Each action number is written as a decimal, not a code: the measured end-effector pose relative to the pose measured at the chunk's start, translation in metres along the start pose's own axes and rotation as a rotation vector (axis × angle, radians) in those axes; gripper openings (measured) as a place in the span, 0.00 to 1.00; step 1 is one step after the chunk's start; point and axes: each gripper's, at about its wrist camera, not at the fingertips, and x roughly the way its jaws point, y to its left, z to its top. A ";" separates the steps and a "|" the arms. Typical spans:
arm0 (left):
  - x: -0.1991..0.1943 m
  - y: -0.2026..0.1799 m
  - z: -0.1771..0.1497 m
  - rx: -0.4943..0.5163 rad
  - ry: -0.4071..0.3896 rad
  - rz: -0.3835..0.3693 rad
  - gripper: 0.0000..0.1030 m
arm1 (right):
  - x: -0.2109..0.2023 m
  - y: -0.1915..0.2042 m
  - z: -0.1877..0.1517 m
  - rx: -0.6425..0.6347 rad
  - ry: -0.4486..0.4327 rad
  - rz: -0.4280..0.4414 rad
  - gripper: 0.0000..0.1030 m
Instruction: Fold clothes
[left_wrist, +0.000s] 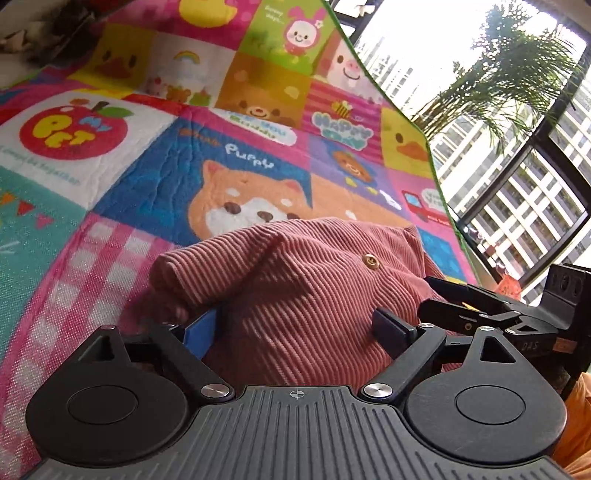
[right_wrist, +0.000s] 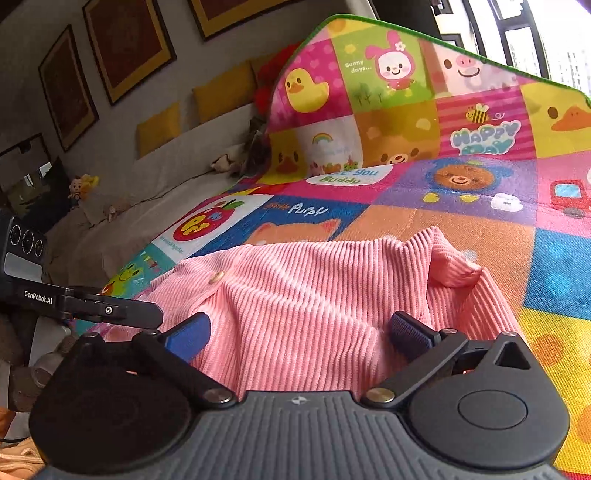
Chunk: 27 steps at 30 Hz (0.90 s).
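Here the soft pink top (right_wrist: 303, 291) lies bunched on the mat (right_wrist: 554, 266), both grippers, left (left_wrist: 297, 326) and right (right_wrist: 299, 336), wide open over it; its floppy edge looks best to pinch.

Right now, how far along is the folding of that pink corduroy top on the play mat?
Done: the pink corduroy top already lies doubled over in a bunched stack on the play mat, one gold button showing. In hand: nothing; the left gripper and right gripper stand open around the fabric without pinching it. Left: the bundle looks lumpy and uneven, so probably flattening or another fold.
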 end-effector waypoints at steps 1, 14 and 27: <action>0.000 0.000 -0.001 0.006 -0.002 0.002 0.91 | 0.000 0.001 0.000 0.007 0.002 -0.002 1.00; -0.003 -0.008 -0.004 0.048 -0.021 0.035 0.94 | 0.004 0.022 -0.006 -0.091 0.036 -0.075 1.00; -0.016 0.031 0.002 -0.103 -0.036 0.060 0.95 | -0.002 0.020 0.005 -0.134 0.070 -0.073 1.00</action>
